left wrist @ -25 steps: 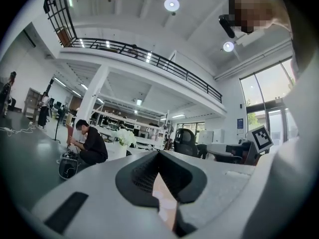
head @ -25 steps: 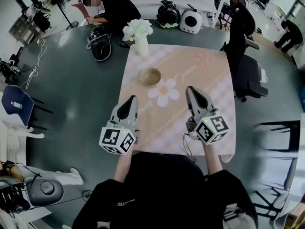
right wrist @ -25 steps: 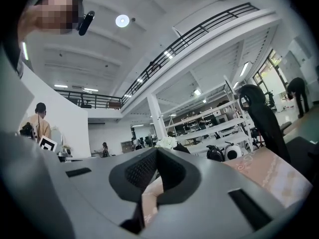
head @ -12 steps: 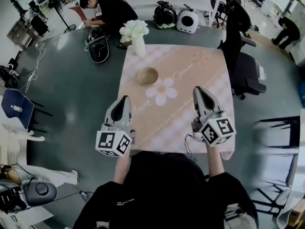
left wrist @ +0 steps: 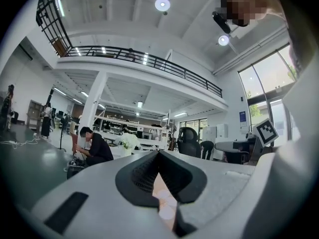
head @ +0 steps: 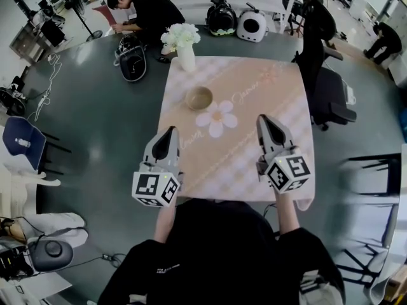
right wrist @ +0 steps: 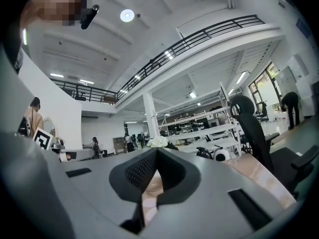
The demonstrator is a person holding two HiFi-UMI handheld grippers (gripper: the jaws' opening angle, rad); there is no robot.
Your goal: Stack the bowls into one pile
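One beige bowl [head: 199, 98] stands on the pink checked tablecloth [head: 267, 88], in its far half and a little left of the middle, beside a white flower print. No other bowl shows. My left gripper [head: 170, 130] hovers over the cloth's near left edge, pointing at the bowl from a short way off, jaws shut and empty. My right gripper [head: 261, 117] hangs over the near right part of the cloth, also shut with nothing in it. In the left gripper view the left gripper [left wrist: 158, 153] has its tips together; the right gripper view shows the right gripper [right wrist: 157, 151] the same.
A white vase of white flowers [head: 184, 46] stands at the cloth's far left corner, behind the bowl. A black office chair [head: 324, 81] sits off the table's right side. Helmets and bags lie on the dark floor beyond, where a person [head: 146, 11] crouches.
My right gripper has drifted slightly to the right over the cloth. The left gripper and the bowl keep their places. Both grippers stay shut.
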